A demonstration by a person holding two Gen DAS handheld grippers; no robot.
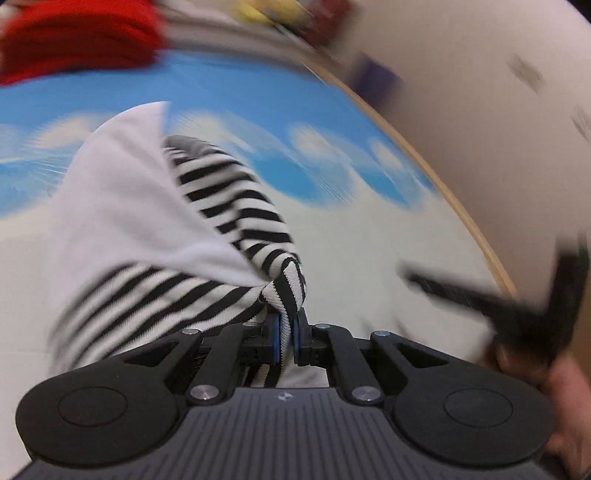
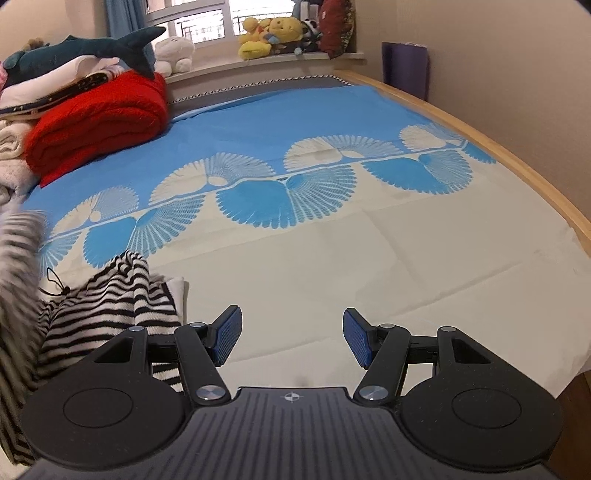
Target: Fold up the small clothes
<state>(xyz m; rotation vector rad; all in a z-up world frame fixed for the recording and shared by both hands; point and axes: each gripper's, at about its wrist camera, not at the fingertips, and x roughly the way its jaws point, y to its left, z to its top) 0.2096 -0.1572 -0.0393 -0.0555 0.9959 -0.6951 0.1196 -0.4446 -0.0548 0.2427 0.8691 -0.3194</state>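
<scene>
A black-and-white striped garment (image 1: pixel 229 206) with a plain white part hangs bunched from my left gripper (image 1: pixel 286 338), which is shut on a fold of its striped fabric. The left wrist view is blurred by motion. In the right wrist view the same striped garment (image 2: pixel 110 306) lies crumpled at the lower left of the bed, part of it lifted and blurred at the left edge. My right gripper (image 2: pixel 291 338) is open above the cream part of the bedsheet (image 2: pixel 332 266), with nothing between its blue pads (image 2: pixel 227 336). The other gripper shows as a dark blur at the right of the left wrist view.
A folded red blanket (image 2: pixel 99 122) and a pile of bedding with a plush shark (image 2: pixel 92 48) sit at the back left of the bed. Soft toys (image 2: pixel 273 35) line the windowsill. A wooden bed edge (image 2: pixel 517 162) runs along the right, by the wall.
</scene>
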